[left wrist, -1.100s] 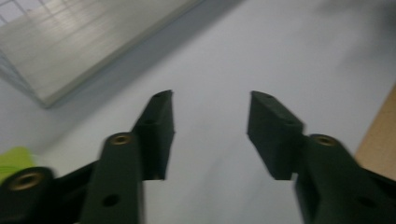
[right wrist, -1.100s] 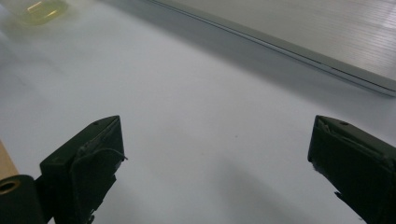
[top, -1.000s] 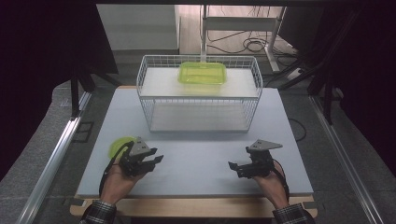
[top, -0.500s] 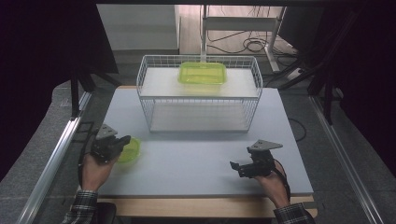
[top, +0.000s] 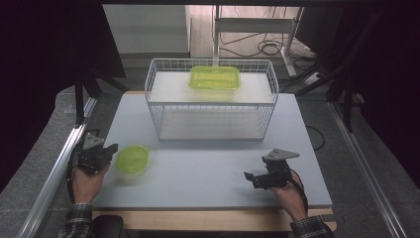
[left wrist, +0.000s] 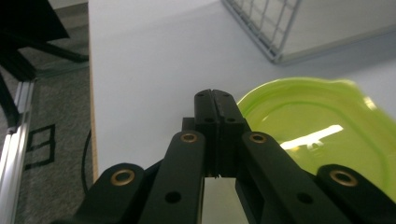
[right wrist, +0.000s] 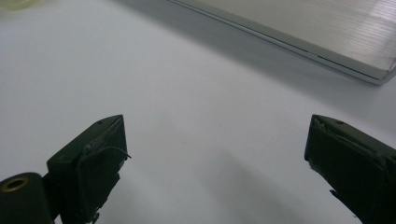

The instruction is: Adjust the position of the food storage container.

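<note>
Lid [top: 132, 158], which a second ago sat under the left gripper [top: 112, 148] farther right of the basket's [top: 210, 106] front-left corner, now lies free beside that gripper's clenched, empty jaws, indicating release is complete; right gripper [top: 250, 177] rests with jaws spread, empty.

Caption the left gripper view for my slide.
Shut left hand-held gripper on the white table beside a green bowl.
</note>
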Demonstrator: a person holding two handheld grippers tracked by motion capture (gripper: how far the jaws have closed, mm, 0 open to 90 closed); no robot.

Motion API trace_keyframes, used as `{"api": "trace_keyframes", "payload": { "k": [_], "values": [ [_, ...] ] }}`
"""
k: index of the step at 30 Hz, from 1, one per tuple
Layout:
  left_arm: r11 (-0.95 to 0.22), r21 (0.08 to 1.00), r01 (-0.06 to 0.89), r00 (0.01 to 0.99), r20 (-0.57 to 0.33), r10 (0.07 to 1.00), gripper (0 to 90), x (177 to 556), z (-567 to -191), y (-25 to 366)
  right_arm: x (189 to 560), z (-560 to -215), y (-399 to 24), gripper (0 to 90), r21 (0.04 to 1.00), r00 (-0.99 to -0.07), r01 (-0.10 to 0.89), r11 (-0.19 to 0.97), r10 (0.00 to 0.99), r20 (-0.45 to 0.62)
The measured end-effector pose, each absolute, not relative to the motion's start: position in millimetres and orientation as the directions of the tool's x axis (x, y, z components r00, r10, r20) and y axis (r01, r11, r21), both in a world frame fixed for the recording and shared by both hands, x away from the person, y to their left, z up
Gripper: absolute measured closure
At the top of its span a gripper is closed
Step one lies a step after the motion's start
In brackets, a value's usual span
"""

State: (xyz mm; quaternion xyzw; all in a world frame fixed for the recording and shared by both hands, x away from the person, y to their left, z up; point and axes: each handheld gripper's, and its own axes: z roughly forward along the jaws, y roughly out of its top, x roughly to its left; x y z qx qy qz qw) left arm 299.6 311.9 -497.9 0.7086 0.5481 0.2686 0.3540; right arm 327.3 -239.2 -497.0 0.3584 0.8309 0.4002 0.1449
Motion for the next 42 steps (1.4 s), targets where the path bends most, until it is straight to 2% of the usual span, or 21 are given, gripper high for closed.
{"api": "trace_keyframes", "payload": {
  "k": [17,32,36,42],
  "values": [
    [-0.17,0.762,0.624,0.274,-0.01,0.962,90.0,303,-513,299,327,-500,-237,6.1,0.757,-0.707,0.483,0.441,0.706,0.04],
    [-0.219,0.753,0.621,0.368,-0.034,0.929,90.0,300,-508,247,327,-501,-235,6.1,0.75,-0.711,0.482,0.454,0.702,0.032],
    [-0.253,0.746,0.615,0.396,-0.014,0.918,90.0,298,-506,231,327,-501,-235,6.1,0.748,-0.712,0.483,0.456,0.701,0.033],
    [-0.258,0.721,0.643,0.385,-0.014,0.923,90.0,294,-511,239,326,-501,-235,6.1,0.749,-0.713,0.48,0.457,0.701,0.03]
  ]
}}
